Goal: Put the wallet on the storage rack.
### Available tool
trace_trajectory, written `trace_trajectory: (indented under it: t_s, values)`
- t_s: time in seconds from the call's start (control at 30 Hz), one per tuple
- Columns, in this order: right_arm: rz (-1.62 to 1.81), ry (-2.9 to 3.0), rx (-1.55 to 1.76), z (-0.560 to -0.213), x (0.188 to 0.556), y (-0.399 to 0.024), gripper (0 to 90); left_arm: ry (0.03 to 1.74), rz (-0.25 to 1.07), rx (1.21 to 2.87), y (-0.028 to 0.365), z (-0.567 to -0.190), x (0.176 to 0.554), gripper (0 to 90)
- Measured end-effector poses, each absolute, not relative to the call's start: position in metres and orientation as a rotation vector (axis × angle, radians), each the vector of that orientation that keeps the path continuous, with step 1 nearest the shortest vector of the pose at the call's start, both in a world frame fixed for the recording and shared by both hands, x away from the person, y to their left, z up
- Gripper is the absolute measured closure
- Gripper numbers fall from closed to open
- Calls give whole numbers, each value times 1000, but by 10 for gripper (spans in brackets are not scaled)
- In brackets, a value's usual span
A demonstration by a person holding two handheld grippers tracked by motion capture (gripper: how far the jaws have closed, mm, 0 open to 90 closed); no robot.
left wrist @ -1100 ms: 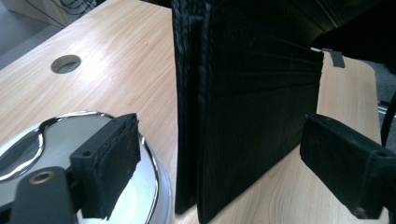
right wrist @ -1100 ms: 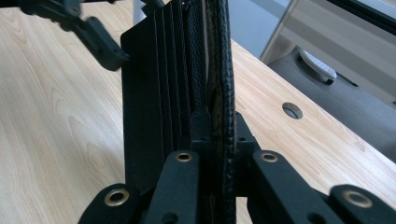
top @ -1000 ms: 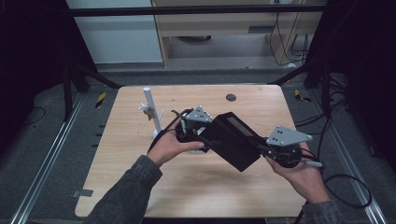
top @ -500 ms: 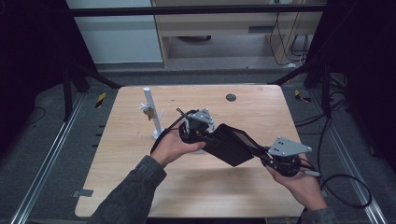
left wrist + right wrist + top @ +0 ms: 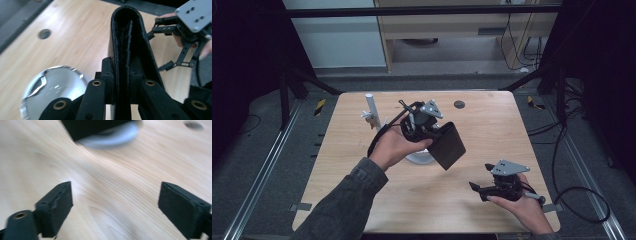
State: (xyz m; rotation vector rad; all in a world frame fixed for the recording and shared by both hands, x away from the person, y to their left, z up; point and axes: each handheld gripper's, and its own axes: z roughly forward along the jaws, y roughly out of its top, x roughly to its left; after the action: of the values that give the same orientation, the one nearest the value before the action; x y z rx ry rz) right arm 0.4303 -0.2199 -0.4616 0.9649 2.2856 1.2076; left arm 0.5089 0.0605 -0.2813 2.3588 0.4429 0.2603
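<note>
Right gripper (image 5: 480,190) has let go of the wallet (image 5: 448,145) and dropped low over the table (image 5: 492,120), its jaws just opened wide with nothing between them. Left gripper (image 5: 432,134) has lifted, clamped on the folded wallet above the round metal base (image 5: 53,86). Handover looks done; placing remains.

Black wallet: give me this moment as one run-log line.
left gripper: shut on black wallet, lifted off table | right gripper: jaws just opened, empty, low over table | handover: done
</note>
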Motion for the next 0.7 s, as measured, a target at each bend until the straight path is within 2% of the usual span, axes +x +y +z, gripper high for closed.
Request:
trace_trajectory:
  t_s: [0.13,0.33,0.7]
  values:
    - [1071,2247,1183,-480,448,-220,86,490,281,2342,78,-270,512,800]
    - [957,2209,1333,-501,459,-220,72,551,327,2322,99,-255,518,800]
    - [935,2152,1362,-513,464,-225,40,646,380,2302,129,-246,527,800]
